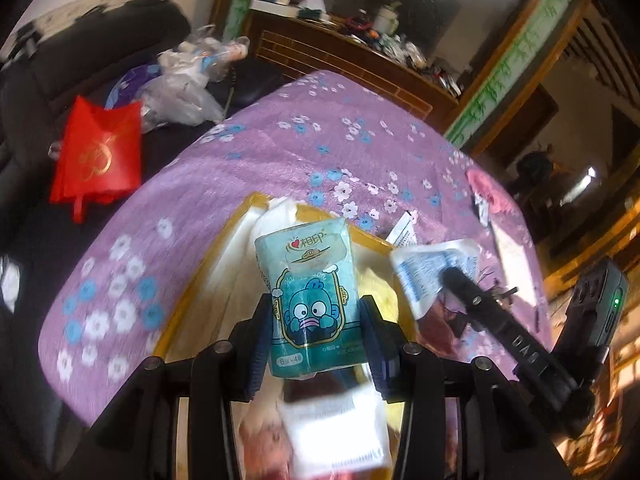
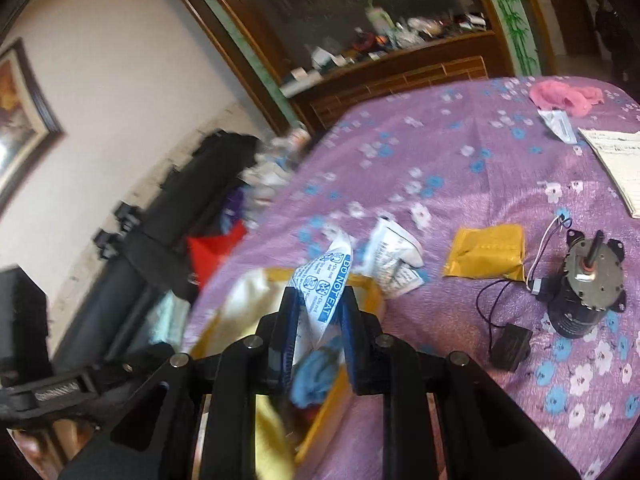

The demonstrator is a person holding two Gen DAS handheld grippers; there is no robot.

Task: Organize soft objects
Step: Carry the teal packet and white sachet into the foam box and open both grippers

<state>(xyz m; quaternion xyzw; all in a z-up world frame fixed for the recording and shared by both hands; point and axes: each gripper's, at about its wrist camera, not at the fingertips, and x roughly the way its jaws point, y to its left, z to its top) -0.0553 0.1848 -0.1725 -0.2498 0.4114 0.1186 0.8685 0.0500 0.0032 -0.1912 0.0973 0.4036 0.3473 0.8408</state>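
Observation:
My left gripper [image 1: 316, 312] is shut on a teal tissue pack [image 1: 308, 280] with a blue cartoon fish, held above a yellow box [image 1: 372, 242] that holds white, yellow and pink soft items. My right gripper [image 2: 320, 300] is shut on a white desiccant packet [image 2: 322, 284] printed "DO NOT EAT", held over the same yellow box [image 2: 374, 288]. In the left wrist view the right gripper [image 1: 452, 276] shows at right with that packet [image 1: 424, 268]. A pink cloth [image 2: 566, 96] lies at the table's far right.
The table has a purple floral cloth [image 2: 460, 168]. On it lie a yellow padded envelope [image 2: 486, 252], a small electric motor [image 2: 586, 292] with wires, a paper sheet [image 2: 620, 160] and white packets [image 2: 394, 256]. A red bag [image 1: 98, 152] and plastic bags lie on a dark sofa.

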